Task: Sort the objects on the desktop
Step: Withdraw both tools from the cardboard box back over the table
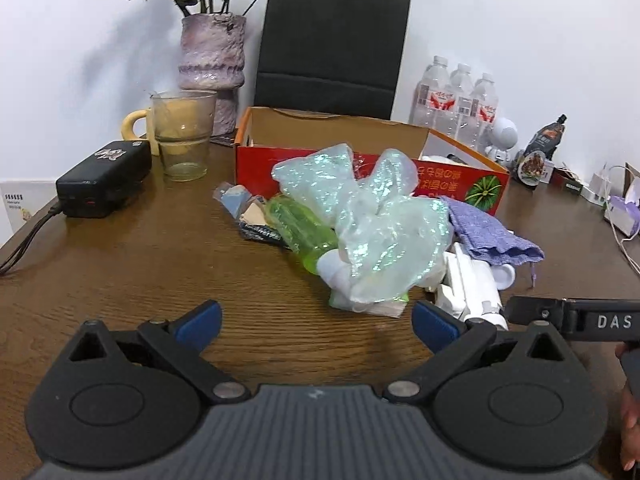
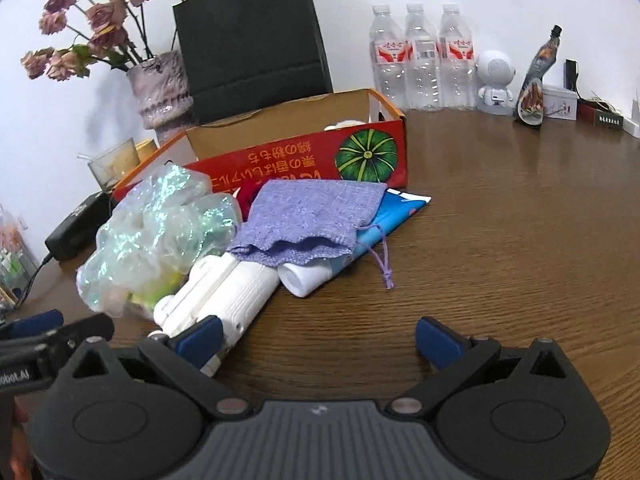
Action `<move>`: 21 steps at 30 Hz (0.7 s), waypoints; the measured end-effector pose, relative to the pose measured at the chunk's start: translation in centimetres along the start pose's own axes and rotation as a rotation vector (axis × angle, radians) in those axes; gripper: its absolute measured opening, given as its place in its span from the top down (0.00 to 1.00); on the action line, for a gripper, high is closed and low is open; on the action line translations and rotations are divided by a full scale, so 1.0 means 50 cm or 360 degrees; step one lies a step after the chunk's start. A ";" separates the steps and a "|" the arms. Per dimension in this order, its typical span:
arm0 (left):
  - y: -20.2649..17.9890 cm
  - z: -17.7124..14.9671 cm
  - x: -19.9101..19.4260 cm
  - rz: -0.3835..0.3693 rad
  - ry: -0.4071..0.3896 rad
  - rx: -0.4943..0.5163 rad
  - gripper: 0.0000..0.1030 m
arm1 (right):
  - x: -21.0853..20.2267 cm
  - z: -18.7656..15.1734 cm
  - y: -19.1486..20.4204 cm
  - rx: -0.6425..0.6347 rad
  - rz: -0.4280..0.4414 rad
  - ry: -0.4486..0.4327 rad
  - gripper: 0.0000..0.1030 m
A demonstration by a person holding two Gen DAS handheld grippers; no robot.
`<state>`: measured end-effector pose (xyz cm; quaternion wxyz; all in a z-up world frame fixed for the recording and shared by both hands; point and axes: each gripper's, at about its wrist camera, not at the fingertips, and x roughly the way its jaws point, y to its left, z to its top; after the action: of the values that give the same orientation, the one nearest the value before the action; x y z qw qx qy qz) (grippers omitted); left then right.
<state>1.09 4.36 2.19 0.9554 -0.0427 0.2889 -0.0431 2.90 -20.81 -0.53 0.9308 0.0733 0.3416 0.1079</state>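
Observation:
A pile of objects lies on the wooden desk in front of a red cardboard box. The pile holds a crumpled iridescent plastic bag, a green bottle, a purple cloth pouch, a white folding device and a white tube. My left gripper is open, just short of the pile. My right gripper is open, its left finger beside the white device.
A glass cup, yellow mug, black power adapter, flower vase and black paper bag stand behind. Three water bottles, a white robot figure and small boxes line the back right.

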 end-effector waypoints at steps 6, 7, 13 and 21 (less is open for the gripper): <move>-0.010 -0.007 0.005 0.0000 0.0034 0.0031 0.00 | -0.001 -0.003 0.000 -0.0012 -0.0013 0.0009 0.00; -0.012 -0.008 0.007 -0.0004 0.0044 0.0040 0.00 | -0.001 -0.003 0.001 -0.0020 -0.0019 0.0011 0.00; -0.009 -0.009 0.012 -0.0043 0.0067 0.0021 0.00 | -0.001 -0.007 -0.001 -0.0022 -0.0036 -0.0003 0.00; -0.007 -0.010 0.010 -0.0096 0.0054 -0.0003 0.00 | -0.001 -0.004 -0.003 -0.0010 -0.0028 -0.0002 0.00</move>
<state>1.22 3.94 1.56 0.9486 -0.0514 0.3037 -0.0724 2.75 -20.95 -0.68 0.9321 0.0674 0.3413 0.1009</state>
